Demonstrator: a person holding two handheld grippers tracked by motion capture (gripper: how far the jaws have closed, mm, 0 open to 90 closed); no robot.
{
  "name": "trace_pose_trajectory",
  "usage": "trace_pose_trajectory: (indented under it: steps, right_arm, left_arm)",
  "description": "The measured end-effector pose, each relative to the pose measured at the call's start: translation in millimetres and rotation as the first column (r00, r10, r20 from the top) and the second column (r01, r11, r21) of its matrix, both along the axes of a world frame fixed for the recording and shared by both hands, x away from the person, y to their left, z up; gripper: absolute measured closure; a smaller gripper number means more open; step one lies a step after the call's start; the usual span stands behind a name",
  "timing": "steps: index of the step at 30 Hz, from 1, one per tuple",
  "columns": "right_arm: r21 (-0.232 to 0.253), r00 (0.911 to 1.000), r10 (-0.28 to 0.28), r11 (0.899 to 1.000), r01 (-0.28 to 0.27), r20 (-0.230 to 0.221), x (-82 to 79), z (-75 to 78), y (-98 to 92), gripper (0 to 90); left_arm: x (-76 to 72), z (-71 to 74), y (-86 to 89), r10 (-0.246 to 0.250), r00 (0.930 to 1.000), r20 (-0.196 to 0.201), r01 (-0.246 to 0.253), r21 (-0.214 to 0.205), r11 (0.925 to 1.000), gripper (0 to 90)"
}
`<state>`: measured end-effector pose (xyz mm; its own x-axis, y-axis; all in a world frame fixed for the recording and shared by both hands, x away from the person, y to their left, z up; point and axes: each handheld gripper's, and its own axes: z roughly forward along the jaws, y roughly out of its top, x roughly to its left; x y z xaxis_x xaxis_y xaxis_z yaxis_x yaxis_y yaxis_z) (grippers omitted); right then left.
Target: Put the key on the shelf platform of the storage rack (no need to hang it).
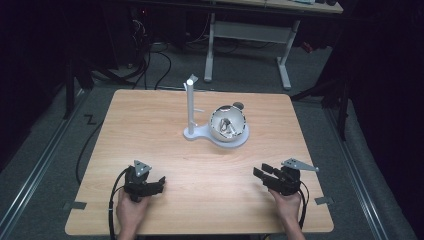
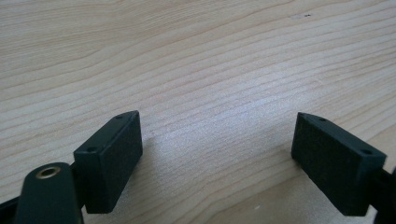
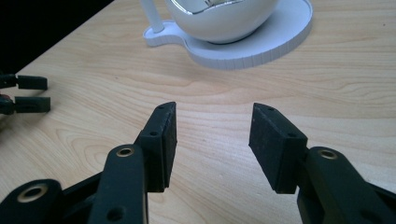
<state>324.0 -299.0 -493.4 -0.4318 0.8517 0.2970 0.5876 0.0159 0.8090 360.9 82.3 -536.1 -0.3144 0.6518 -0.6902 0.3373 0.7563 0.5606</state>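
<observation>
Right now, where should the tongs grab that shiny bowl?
Probably by its rim: the shiny bowl is round and smooth, so its sides would slip. It sits open-side up on the white stand; come from above, away from the post.

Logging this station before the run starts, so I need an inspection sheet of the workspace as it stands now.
Surface: light wooden table, bare around the tongs.
Job's things: shiny metal bowl sits on a white base with an upright white post; the bowl's contents are too small to tell.
Clutter: nothing seen.
Grippers: left tongs open, empty; right tongs open, empty, pointing toward the base.
Cables: black cable trails off the near edge from the left tongs; more lie on the floor.
Surroundings: grey floor, second table behind, dark room.
</observation>
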Motion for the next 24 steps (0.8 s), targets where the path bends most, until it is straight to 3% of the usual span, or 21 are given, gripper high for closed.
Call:
trace_pose_trajectory:
  steps: [5, 8, 14, 24]
  right_arm:
    - [-0.003, 0.9998, 0.000, 1.000, 0.000, -0.018, 0.9, -7.3, 2.7, 51.8]
    - [-0.029, 0.9997, 0.007, 1.000, -0.008, -0.023, 2.8, -12.9, 6.5, 51.7]
    - [-0.024, 0.9989, 0.013, 1.000, -0.014, -0.046, 7.2, -20.7, 12.1, 51.5]
    - [-0.080, 0.9980, 0.019, 0.997, -0.023, -0.060, 11.9, -29.5, 23.1, 50.3]
  left_arm:
    - [0.0, 0.0, 0.0, -0.001, 1.0000, 0.000, 0.001, 0.000, 1.0000, 16.7]
    - [0.0, 0.0, 0.0, 0.000, 1.0000, 0.000, 0.000, 0.000, 1.0000, 16.7]
    - [0.0, 0.1, -0.1, 0.001, 1.0000, -0.001, -0.001, -0.002, 1.0000, 16.7]
    - [-0.1, 0.0, 0.0, -0.001, 1.0000, -0.001, 0.001, 0.000, 1.0000, 16.7]
